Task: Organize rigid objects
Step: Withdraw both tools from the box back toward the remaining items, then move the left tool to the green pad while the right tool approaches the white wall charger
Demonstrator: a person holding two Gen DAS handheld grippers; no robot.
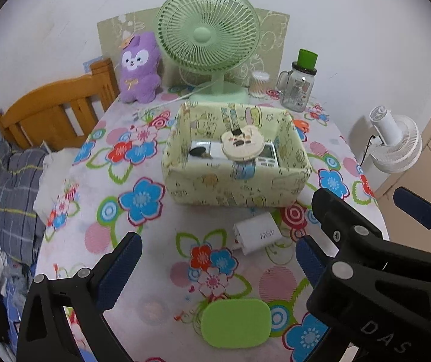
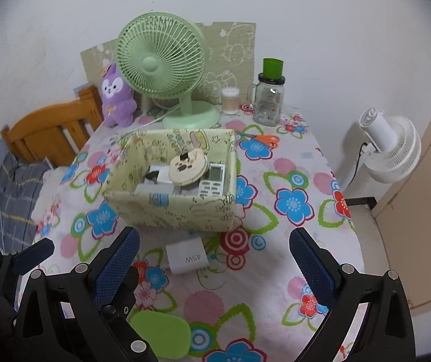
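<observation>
Item: white charger block (image 1: pixel 257 234) marked 45W, lying on the floral tablecloth (image 1: pixel 155 241) just beside the near wall of the yellow fabric box (image 1: pixel 236 184), at 6 o'clock from it. Box holds a remote control (image 2: pixel 214 179), a round cream disc (image 2: pixel 189 167) and a grey device (image 2: pixel 158 175). Left gripper (image 1: pixel 215 267) and right gripper (image 2: pixel 215 267) both spread wide, holding nothing; green oval pad (image 1: pixel 236 322) at 6 o'clock from the charger.

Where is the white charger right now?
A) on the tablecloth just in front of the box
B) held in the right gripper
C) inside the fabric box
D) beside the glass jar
A: the white charger lies on the tablecloth in front of the fabric box, and both grippers, left and right, are open and empty.
</observation>
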